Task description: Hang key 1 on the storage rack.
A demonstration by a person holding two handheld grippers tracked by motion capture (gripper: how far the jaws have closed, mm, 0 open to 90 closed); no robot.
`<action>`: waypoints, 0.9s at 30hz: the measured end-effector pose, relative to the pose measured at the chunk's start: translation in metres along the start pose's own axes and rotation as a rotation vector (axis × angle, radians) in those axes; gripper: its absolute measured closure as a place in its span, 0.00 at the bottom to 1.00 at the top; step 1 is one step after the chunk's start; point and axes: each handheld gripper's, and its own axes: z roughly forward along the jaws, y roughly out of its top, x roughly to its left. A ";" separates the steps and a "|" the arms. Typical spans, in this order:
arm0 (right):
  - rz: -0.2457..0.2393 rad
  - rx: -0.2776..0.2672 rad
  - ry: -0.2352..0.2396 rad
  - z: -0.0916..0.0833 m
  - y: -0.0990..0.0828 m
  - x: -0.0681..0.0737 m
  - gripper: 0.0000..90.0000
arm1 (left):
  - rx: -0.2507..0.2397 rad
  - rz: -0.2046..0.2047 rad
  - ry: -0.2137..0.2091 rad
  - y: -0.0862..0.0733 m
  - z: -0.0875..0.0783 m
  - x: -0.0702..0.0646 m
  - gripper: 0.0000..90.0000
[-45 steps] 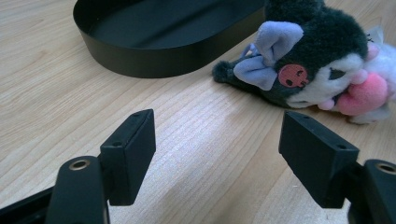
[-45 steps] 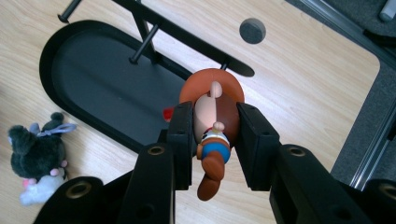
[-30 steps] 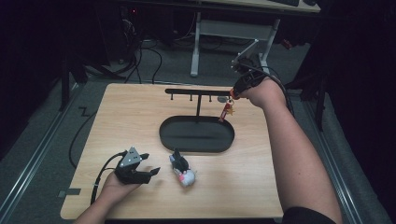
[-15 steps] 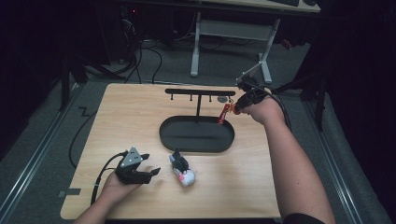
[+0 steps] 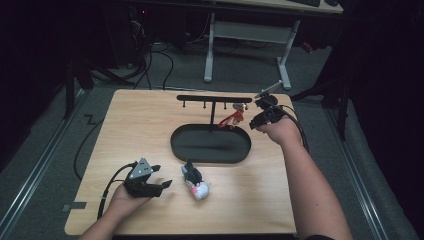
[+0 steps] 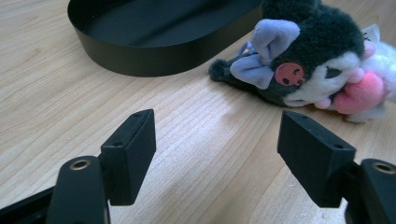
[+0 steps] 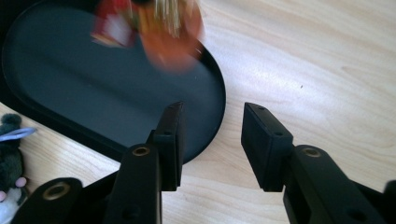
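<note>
The wooden table carries a black oval tray with a black hook rack rising from it, and a red charm hangs low from the rack over the tray's far right end. The right gripper sits just beside that charm, near the tray's right end; its jaws have just been opening and now stand a modest gap apart with nothing between them, bare wood and tray rim showing through the gap in the right gripper view, where the charm blurs above and beyond the jaws, apart from them. The left gripper rests at the near left, jaws spread wide and empty, with a small plush toy lying just beside its tips, close in front of the tray.
</note>
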 end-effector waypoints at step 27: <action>-0.008 -0.352 -0.036 0.052 -0.174 -0.010 0.53 | 0.061 -0.014 -0.032 0.000 0.013 -0.009 0.38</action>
